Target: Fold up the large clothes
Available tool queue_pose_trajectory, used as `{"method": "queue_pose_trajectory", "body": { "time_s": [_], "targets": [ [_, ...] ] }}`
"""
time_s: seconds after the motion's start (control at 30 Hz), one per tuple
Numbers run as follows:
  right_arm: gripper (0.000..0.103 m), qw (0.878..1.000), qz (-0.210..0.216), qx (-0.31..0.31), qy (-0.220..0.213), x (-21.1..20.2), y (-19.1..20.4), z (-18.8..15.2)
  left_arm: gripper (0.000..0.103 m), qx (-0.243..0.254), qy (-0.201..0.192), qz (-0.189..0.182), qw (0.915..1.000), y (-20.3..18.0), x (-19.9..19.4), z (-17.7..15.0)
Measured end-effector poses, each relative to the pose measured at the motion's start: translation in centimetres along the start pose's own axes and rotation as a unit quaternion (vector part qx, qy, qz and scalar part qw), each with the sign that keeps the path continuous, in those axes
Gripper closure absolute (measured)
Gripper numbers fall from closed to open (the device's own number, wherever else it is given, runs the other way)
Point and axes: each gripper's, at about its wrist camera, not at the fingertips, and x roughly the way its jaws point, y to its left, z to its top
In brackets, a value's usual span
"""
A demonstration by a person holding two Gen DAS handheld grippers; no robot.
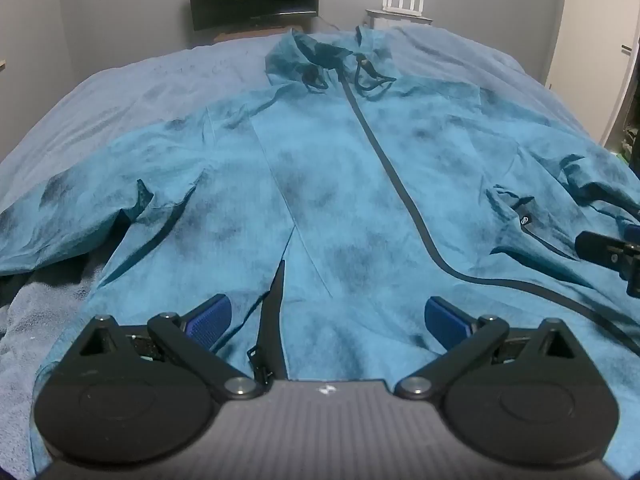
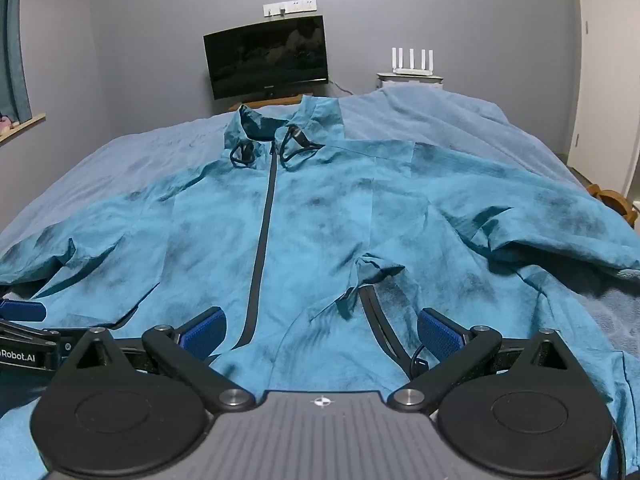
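Jacket (image 1: 340,184): teal, mottled with dark patches; lies front-up and spread flat on the bed (image 1: 120,92), collar toward the far wall, hem toward the cameras; both sleeves stretched out to the sides, each creased where it meets the body.

Zip (image 2: 262,248): dark strip down the jacket's middle, closed from the collar to near the hem; in the left wrist view it curves off to the right near the hem.

Drawcords (image 2: 296,140): dark loops lying on either side of the zip at the collar.

Pocket openings: one dark slit on each side of the zip near the hem; the one right of the zip (image 2: 376,320) has a puckered fold of cloth at its top.

Left gripper (image 1: 326,318): above the hem, left of the zip; blue pads (image 1: 210,320) spread wide apart, nothing between them; whether the fingertips touch the cloth is hard to judge from this angle.

Right gripper (image 2: 322,330): above the hem, straddling the lower end of the zip; fingers spread wide, holding nothing.

Bed cover: pale blue, showing all round the jacket.

Monitor (image 2: 266,58): dark screen, beyond the collar against the grey wall.

Router (image 2: 412,66): white, with upright antennas, on a small white stand right of the monitor.
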Motion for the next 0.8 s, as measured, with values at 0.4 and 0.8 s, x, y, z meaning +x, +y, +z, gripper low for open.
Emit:
{"method": "queue_pose_trajectory", "body": {
  "time_s": [0.4,0.8],
  "targets": [
    [0.000,1.000,0.001,0.000,0.002,0.20,0.03,0.07,0.000,0.000,0.002,0.000,1.0000,0.01,0.11,-0.08],
    [0.000,1.000,0.001,0.001,0.003,0.09,0.05,0.06,0.000,0.000,0.004,-0.001,1.0000,0.08,0.15,0.03]
  ]
}}
